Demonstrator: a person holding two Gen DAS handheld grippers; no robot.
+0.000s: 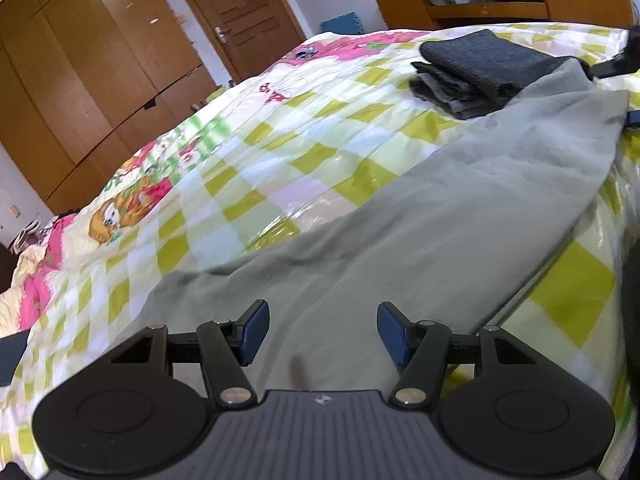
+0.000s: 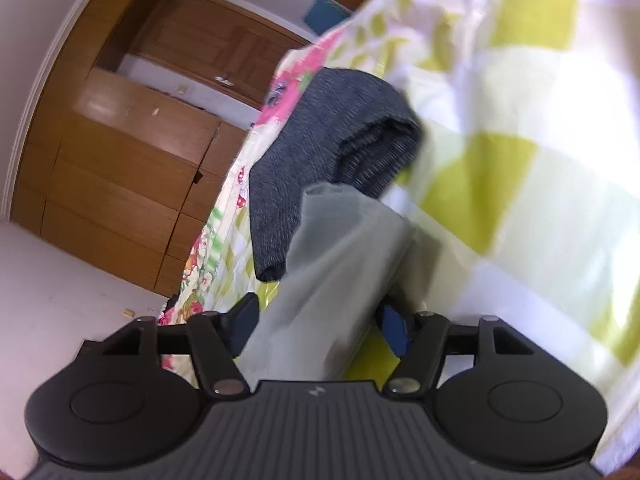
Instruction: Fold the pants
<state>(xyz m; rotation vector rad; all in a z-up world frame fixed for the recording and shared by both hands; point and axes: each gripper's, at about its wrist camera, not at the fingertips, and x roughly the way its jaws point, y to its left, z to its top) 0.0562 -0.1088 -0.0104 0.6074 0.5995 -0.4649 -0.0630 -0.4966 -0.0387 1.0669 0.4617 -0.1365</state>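
Observation:
The grey-green pants (image 1: 440, 208) lie stretched across the checked bedspread (image 1: 280, 140), running from near me to the far right. My left gripper (image 1: 322, 328) hovers open just above their near end, with nothing between its blue pads. In the right wrist view, my right gripper (image 2: 320, 320) stands wide, and the far end of the pants (image 2: 340, 248) lies loosely between its fingers. That end rests against a folded pile of dark grey clothes (image 2: 320, 140). The same dark pile (image 1: 480, 68) appears at the upper right in the left wrist view.
A wooden wardrobe (image 1: 80, 80) and a wooden door (image 1: 240, 12) stand beyond the bed's far side. A wooden shelf unit (image 1: 500, 0) with clutter stands behind the bed's far end. Bare bedspread (image 2: 520, 160) stretches right of the pile.

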